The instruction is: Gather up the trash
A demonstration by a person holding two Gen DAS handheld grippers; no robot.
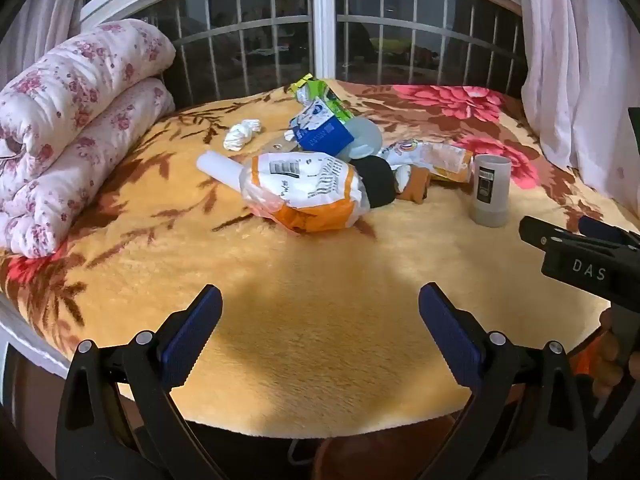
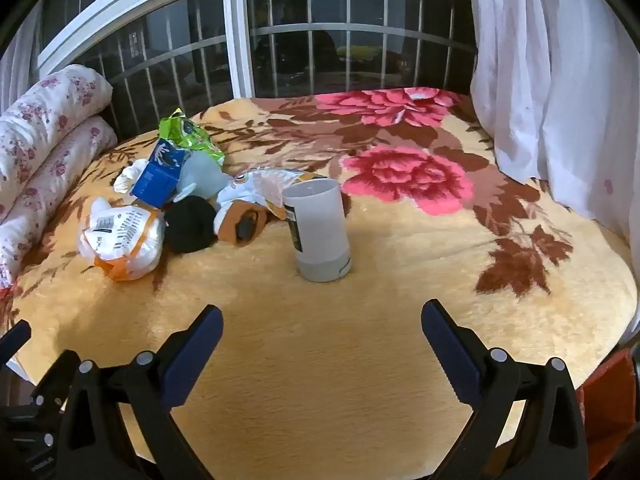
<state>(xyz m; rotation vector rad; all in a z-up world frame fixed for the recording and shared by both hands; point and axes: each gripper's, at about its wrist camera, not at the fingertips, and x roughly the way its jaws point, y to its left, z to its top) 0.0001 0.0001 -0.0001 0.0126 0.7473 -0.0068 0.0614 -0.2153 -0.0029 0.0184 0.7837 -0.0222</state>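
Note:
A pile of trash lies on the bed: an orange-and-white plastic bag, a white paper roll, a crumpled tissue, a blue carton, a green snack wrapper, a black ball-like item and a clear wrapper. A frosted grey cup stands upright. My left gripper is open and empty above the near blanket. My right gripper is open and empty, short of the cup; it also shows in the left wrist view.
A yellow floral blanket covers the bed. A folded floral quilt lies at the left. A barred window is behind, and a white curtain hangs at the right.

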